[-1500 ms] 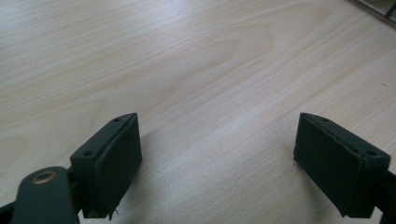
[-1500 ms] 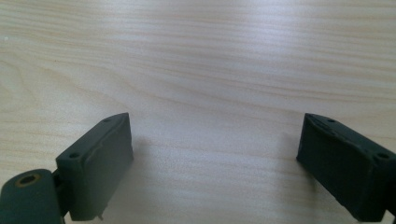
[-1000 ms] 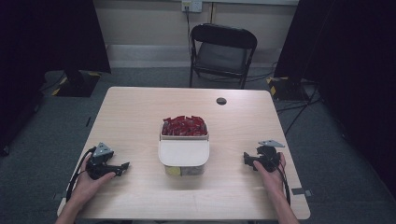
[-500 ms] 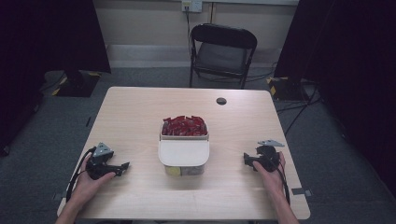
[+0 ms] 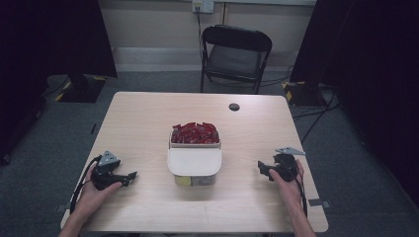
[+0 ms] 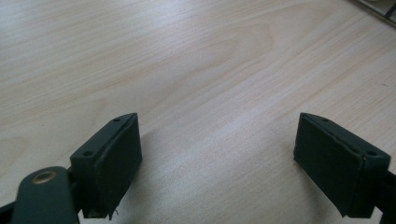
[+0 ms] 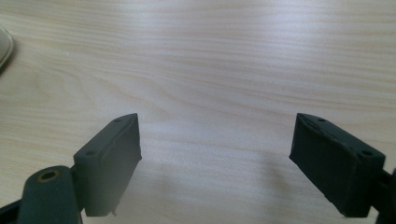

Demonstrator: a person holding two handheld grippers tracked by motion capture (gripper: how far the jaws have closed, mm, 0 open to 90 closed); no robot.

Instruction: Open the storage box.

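High view: a lidded container (image 5: 194, 168) is seen at the centre of the bench (image 5: 148, 118), its cream lid on, with a tray of red packets (image 5: 194, 134) touching it on the far side. The left hand-held gripper (image 5: 129, 176) is rested at lower left, jaws pointed right toward the container; the right hand-held gripper (image 5: 262, 169) is placed at lower right, jaws pointed left. The container's long axis is run toward the top of the frame, between the two; neither is clearly nearer.

Left gripper view: the jaws are spread wide, nothing between them, bare wood ahead.

Right gripper view: the jaws have just been closing a little, yet are held wide and empty. A pale rounded edge, probably the container (image 7: 3, 44), is caught at upper left.
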